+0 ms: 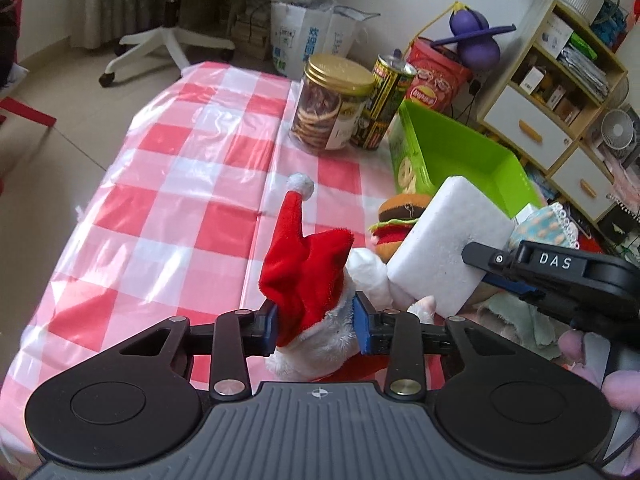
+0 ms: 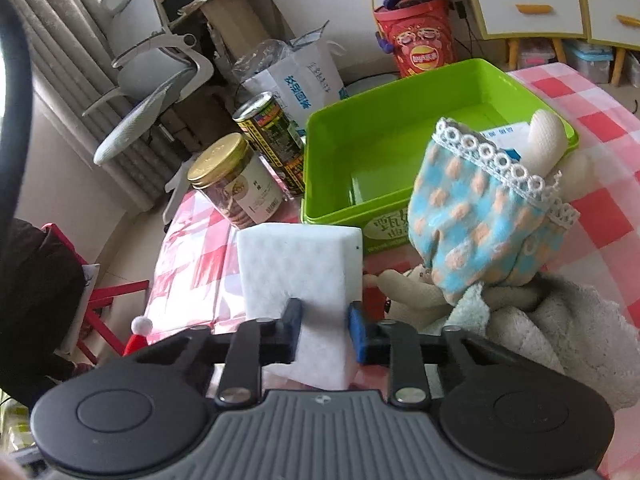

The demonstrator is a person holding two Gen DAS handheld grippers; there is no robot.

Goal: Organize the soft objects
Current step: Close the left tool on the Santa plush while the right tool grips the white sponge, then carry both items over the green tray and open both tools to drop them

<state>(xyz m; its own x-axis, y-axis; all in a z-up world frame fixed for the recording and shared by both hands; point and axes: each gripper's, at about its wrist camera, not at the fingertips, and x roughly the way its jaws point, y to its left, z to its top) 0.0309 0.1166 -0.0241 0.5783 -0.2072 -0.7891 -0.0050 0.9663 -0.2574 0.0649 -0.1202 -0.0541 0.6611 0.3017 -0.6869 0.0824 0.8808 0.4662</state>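
Observation:
My left gripper [image 1: 316, 322] is shut on a white plush toy with a red Santa hat [image 1: 308, 276], held just above the checked tablecloth. My right gripper [image 2: 325, 326] is shut on a white sponge block [image 2: 300, 268]; the block also shows in the left wrist view [image 1: 444, 240], right of the plush. A green bin [image 2: 400, 152] stands open behind the sponge, also seen in the left wrist view [image 1: 468, 156]. A plush rabbit in a blue dotted dress [image 2: 480, 216] and a grey towel [image 2: 580, 340] lie right of the sponge. A felt burger [image 1: 396, 220] lies near the bin.
A cookie jar with a gold lid [image 1: 332, 104] and a tall printed can [image 1: 384, 104] stand at the table's far edge left of the bin. A red chip bucket [image 2: 420, 36], a shelf unit [image 1: 560, 92] and an office chair [image 2: 152, 60] stand beyond the table.

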